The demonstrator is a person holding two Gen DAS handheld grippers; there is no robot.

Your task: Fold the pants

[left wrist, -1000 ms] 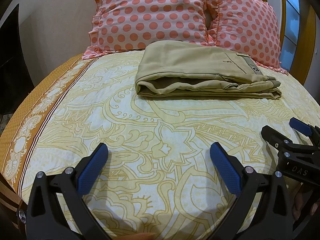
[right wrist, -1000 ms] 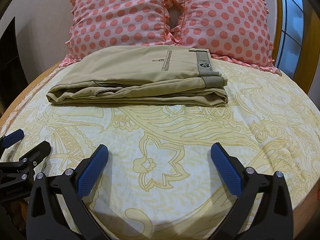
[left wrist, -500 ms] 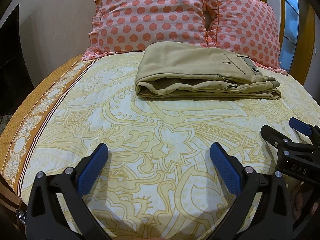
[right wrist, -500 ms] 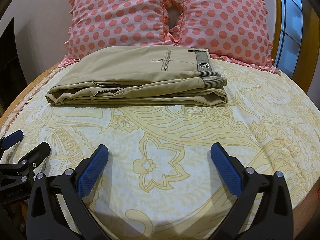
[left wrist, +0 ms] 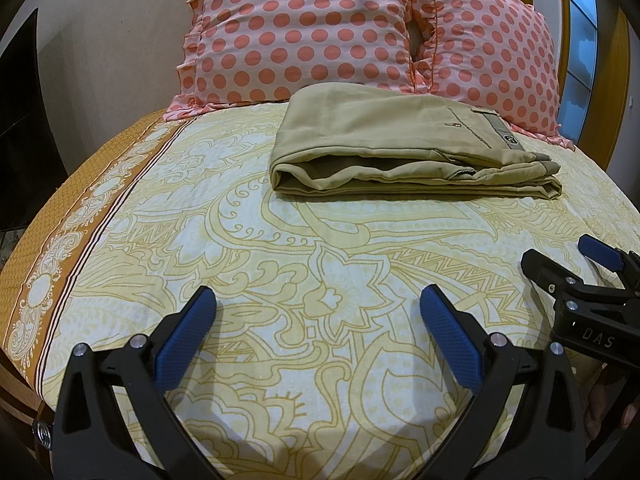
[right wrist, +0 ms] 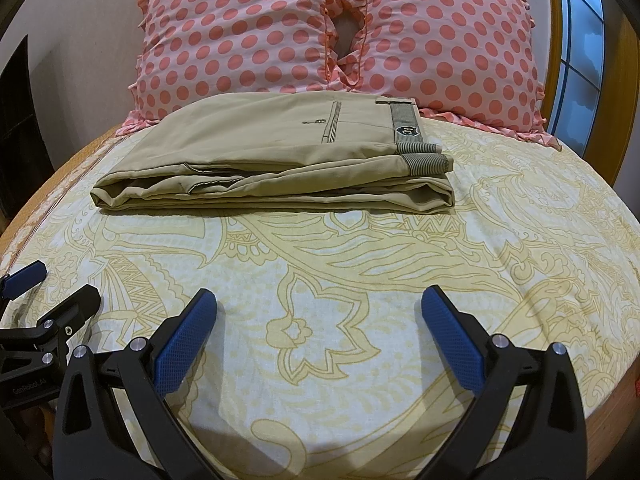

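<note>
Khaki pants (left wrist: pixel 400 148) lie folded in a flat rectangular stack on the bed, in front of the pillows; they show in the right wrist view (right wrist: pixel 280 160) too, waistband and label to the right. My left gripper (left wrist: pixel 318 312) is open and empty, low over the sheet, well short of the pants. My right gripper (right wrist: pixel 319 312) is open and empty at about the same distance. Each gripper shows at the edge of the other's view: the right one (left wrist: pixel 576 264) and the left one (right wrist: pixel 48 292).
Two pink polka-dot pillows (right wrist: pixel 320 32) stand against the headboard behind the pants. The yellow patterned bedsheet (left wrist: pixel 280 280) has an orange border (left wrist: pixel 80 200) along the left edge. A window (right wrist: pixel 580 40) and wooden frame are at right.
Both views have shifted only slightly; the pants sit a touch lower in the frames. Both grippers stay open and empty.
</note>
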